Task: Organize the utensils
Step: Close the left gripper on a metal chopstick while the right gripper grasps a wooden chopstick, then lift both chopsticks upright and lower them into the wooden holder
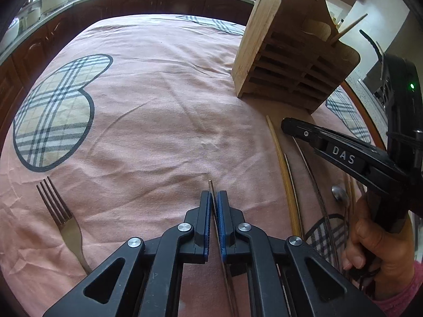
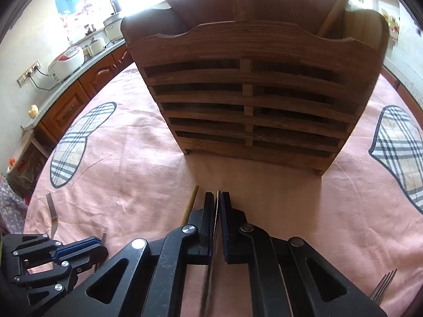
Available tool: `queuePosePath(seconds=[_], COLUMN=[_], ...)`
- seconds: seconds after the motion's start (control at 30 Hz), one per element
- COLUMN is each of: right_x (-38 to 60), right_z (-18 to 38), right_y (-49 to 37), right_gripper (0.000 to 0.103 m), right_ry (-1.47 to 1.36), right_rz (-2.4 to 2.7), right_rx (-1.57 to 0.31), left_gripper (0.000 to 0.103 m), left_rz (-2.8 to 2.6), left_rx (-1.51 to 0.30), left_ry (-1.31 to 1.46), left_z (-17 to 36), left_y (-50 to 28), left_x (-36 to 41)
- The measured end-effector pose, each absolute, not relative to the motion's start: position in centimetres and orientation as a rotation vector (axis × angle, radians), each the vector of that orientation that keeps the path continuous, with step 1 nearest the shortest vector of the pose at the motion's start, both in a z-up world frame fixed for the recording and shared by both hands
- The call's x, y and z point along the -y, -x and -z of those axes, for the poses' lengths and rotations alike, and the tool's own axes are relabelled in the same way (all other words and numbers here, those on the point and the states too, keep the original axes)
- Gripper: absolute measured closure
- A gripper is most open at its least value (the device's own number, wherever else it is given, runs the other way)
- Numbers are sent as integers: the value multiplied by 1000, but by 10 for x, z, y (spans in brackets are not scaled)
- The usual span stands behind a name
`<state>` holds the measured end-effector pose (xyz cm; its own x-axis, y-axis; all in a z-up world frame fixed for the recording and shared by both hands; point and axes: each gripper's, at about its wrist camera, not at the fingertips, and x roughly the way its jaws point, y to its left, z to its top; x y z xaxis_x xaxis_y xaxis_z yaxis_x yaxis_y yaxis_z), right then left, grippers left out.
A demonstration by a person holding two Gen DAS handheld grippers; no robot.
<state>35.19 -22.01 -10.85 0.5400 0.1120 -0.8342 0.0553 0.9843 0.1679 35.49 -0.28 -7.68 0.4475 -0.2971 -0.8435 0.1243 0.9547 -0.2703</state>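
Observation:
My left gripper (image 1: 214, 198) is shut on a thin metal chopstick (image 1: 211, 186) whose tip pokes out past the fingers, low over the pink cloth. My right gripper (image 2: 217, 198) is shut on another thin metal utensil (image 2: 217, 203), just in front of the wooden slatted utensil holder (image 2: 248, 100). The holder also shows in the left wrist view (image 1: 290, 60), with a wooden stick (image 1: 349, 27) standing in it. The right gripper shows from the side in the left wrist view (image 1: 286, 126). The left gripper shows in the right wrist view (image 2: 101, 240).
A fork (image 1: 62, 216) lies on the cloth to the left. A bamboo chopstick (image 1: 284, 174), thin metal sticks (image 1: 312, 174) and a spoon (image 1: 339, 194) lie right of my left gripper. Another fork (image 2: 383, 284) lies at the right. Kitchen counters with appliances (image 2: 67, 59) ring the table.

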Motion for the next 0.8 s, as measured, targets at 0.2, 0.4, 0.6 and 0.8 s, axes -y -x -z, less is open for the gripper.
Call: queuePosePath(seconds=[0.2,0.4,0.6,0.8], right_x=[238,255,244,236], right_z=[76,40,3,-23], right_y=[-320,-285,-274,-254], right_gripper=[99,99,99,99], right_ry=[-284,-324,-328,-317], right_rz=[-85,-114,-117,-113], right_rx=[-923,-844,-762,-686], left_gripper=[100,100,100,100], left_rz=[283,310,336,349], left_rx=[-1034,-948,-865,-806], left_ry=[249,256,256,255], left_z=[54,15,-25,-53], left_y=[-341,-316,-283,-253], left_x=[-15,-23,-31,-37])
